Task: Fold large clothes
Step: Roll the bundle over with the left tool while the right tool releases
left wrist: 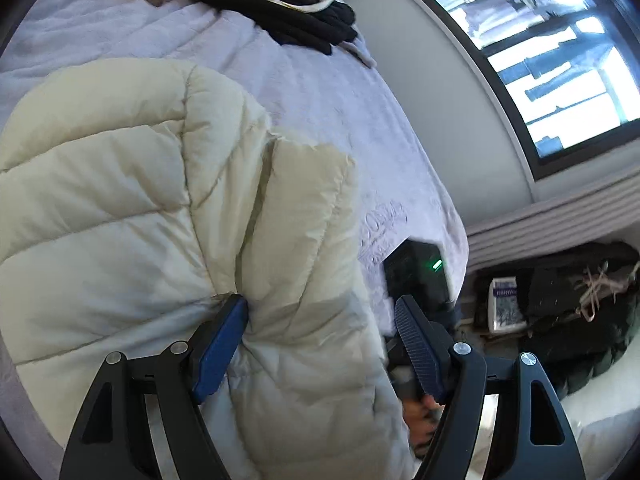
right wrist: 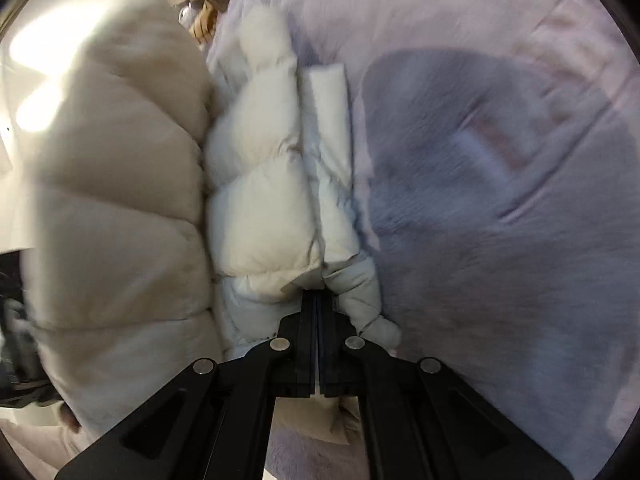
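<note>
Cream puffer jacket [left wrist: 132, 208] is lying partly folded on the bed [left wrist: 320, 92]; my left tool [left wrist: 320, 344] is gaping wide around it; my right tool [right wrist: 318, 300] is pinching its edge; more folding is remaining.

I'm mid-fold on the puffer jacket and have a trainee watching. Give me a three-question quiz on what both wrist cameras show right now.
1. True or false: the right gripper is clamped on the cream puffer jacket.
2. Multiple choice: the left gripper has its jaws A) spread wide, B) shut with nothing between them, C) out of view.
3. Short answer: what lies at the far end of the lavender bedspread, beyond the jacket?

Key:
1. True; its jaws are shut on a fold of the jacket.
2. A; one blue pad touches the jacket fabric, the other stands clear.
3. A pile of clothes, black and cream.
</note>
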